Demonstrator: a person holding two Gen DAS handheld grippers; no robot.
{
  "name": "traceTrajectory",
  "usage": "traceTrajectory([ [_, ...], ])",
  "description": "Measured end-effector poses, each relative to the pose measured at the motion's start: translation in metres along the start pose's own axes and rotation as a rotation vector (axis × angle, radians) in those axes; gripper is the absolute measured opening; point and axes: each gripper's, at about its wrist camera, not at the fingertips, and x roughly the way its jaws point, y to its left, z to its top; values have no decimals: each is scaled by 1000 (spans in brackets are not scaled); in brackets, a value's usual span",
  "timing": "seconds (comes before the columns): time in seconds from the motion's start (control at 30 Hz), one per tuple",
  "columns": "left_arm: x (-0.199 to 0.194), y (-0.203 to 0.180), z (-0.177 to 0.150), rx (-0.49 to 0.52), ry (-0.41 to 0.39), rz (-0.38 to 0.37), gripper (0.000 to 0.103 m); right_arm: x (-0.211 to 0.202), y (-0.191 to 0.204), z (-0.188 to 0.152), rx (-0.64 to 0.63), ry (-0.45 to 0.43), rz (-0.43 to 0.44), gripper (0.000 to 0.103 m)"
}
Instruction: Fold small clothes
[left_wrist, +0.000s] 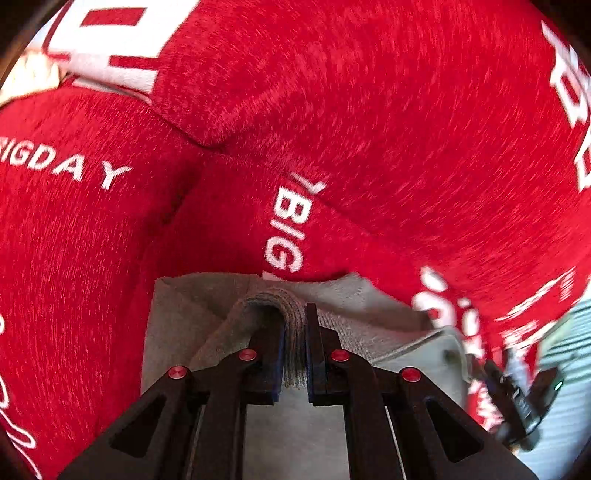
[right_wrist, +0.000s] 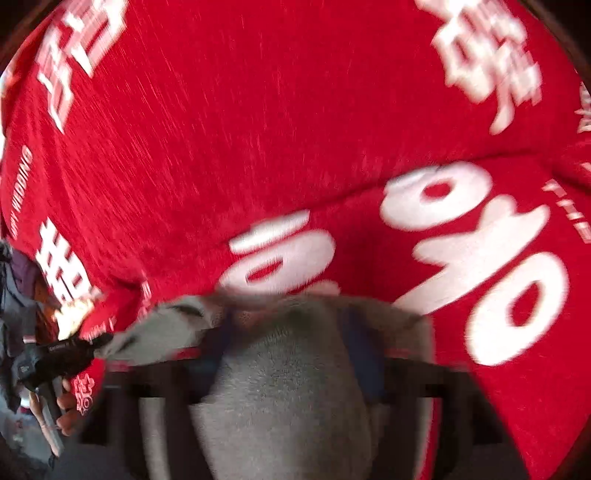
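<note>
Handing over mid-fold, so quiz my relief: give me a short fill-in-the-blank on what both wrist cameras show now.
1. The left gripper has its jaws shut on a ribbed fold of ____ knit cloth.
2. The blanket under the cloth is ____ with white lettering.
3. White letters beside the left gripper spell ____.
4. The right gripper has its jaws ____.

Missing: grey; red; BIG; open

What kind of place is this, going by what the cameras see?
Probably a home, perhaps a bed, though I can't be sure. A red blanket printed with white lettering fills both views, and a small grey garment lies on it. Little else shows.
</note>
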Motion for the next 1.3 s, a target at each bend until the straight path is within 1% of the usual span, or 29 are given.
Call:
traceTrajectory([
  [0.07,-13,-3,-5,5,-6,-9,8,-19,8,-5,-22,-47,10,83],
  [0.13,-24,-14,-15,52,-21,25,8,-27,24,-11,-82,-49,20,83],
  [0.2,-39,-26,-29,134,-69,29,8,-24,47,-22,-193,-19,-22,83],
  [0.27,-54,-38,-40,196,-120,-8,8,-13,66,-34,-298,11,-65,83],
  [0.33,-63,-40,-36,169,-160,-39,8,2,81,-45,-367,51,-98,83],
  [0.37,-66,-39,-33,148,-172,-35,23,7,85,-49,-381,66,-99,83],
  [0.4,-70,-38,-28,123,-199,-18,67,12,88,-53,-395,80,-98,83],
  [0.43,-76,-36,-25,96,-260,31,88,14,89,-57,-409,90,-101,83],
  [0.47,-83,-32,-26,69,-345,83,101,18,91,-62,-429,98,-117,83],
  [0.5,-96,-27,-29,39,-466,128,101,19,91,-65,-442,104,-129,83],
  [0.53,-102,-24,-30,33,-492,131,101,22,90,-68,-453,112,-144,83],
  [0.57,-103,-21,-30,32,-473,116,101,21,90,-71,-457,117,-144,83],
  [0.6,-102,-17,-31,31,-435,83,101,21,88,-72,-453,121,-141,83],
  [0.63,-101,-16,-35,39,-416,72,101,20,88,-72,-447,124,-134,83],
  [0.67,-98,-17,-40,61,-403,81,101,20,89,-72,-445,124,-130,83],
  [0.73,-85,-29,-57,169,-367,130,101,21,96,-72,-451,119,-126,83],
  [0.77,-69,-41,-67,252,-325,153,101,25,100,-71,-457,123,-129,83],
  [0.8,-55,-50,-74,310,-282,169,101,30,104,-70,-463,131,-138,83],
  [0.83,-36,-61,-79,372,-221,188,101,38,108,-69,-471,149,-153,83],
  [0.9,-7,-70,-81,432,-146,221,101,53,110,-67,-472,177,-165,83],
  [0.93,8,-68,-77,437,-124,258,101,61,105,-64,-471,191,-187,83],
  [0.97,17,-62,-72,421,-118,298,101,66,99,-62,-466,195,-207,83],
  [1.0,24,-55,-66,399,-112,326,101,66,89,-57,-441,187,-206,83],
  [1.07,33,-27,-49,307,-89,383,101,62,67,-46,-368,171,-174,83],
  [1.1,32,-7,-42,232,-80,388,101,58,59,-42,-345,157,-174,83],
  [1.13,28,9,-37,168,-65,321,101,54,49,-38,-331,141,-226,83],
  [1.17,21,21,-34,112,-56,292,101,52,42,-36,-326,142,-260,83],
  [1.23,5,27,-36,84,-86,310,101,40,34,-35,-292,130,-247,83],
  [1.3,-21,19,-47,117,-161,331,101,24,39,-40,-288,92,-329,83],
])
